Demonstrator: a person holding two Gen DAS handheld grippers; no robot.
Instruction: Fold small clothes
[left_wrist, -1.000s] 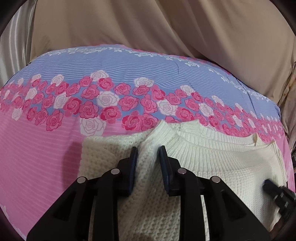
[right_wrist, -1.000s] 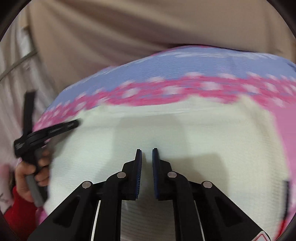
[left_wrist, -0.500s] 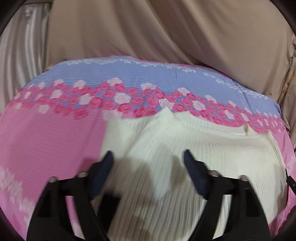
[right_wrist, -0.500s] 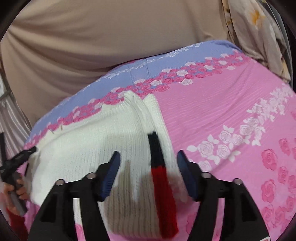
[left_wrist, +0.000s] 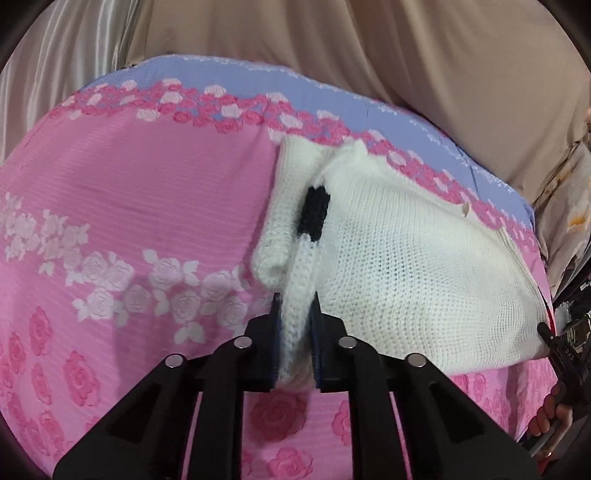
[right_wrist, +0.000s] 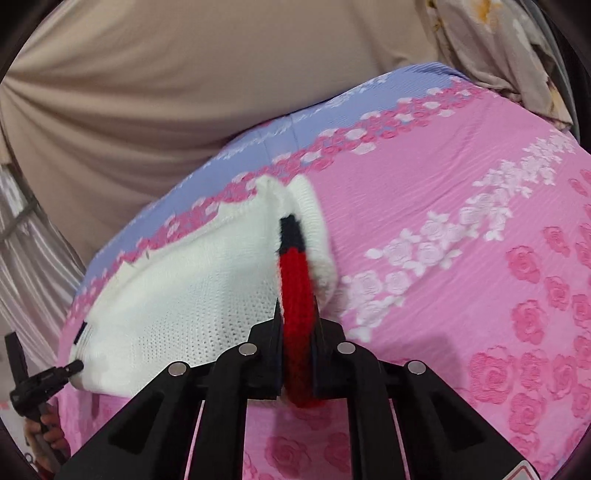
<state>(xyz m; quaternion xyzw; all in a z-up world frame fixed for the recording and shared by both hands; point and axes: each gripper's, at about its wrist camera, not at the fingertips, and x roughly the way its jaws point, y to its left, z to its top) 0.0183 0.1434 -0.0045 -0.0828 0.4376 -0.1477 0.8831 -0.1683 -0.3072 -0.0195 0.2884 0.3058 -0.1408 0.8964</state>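
Now both grippers' fingers pinch the sweater's edges.

Barely legible white lettering, perhaps "DAS", on the black right gripper at the edge of the left wrist view. Corner of a red-and-white warning sign at the bottom of the right wrist view, unreadable. Nothing else readable.

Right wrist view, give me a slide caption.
Right gripper shut on the red strip of a white sweater on a pink floral sheet.
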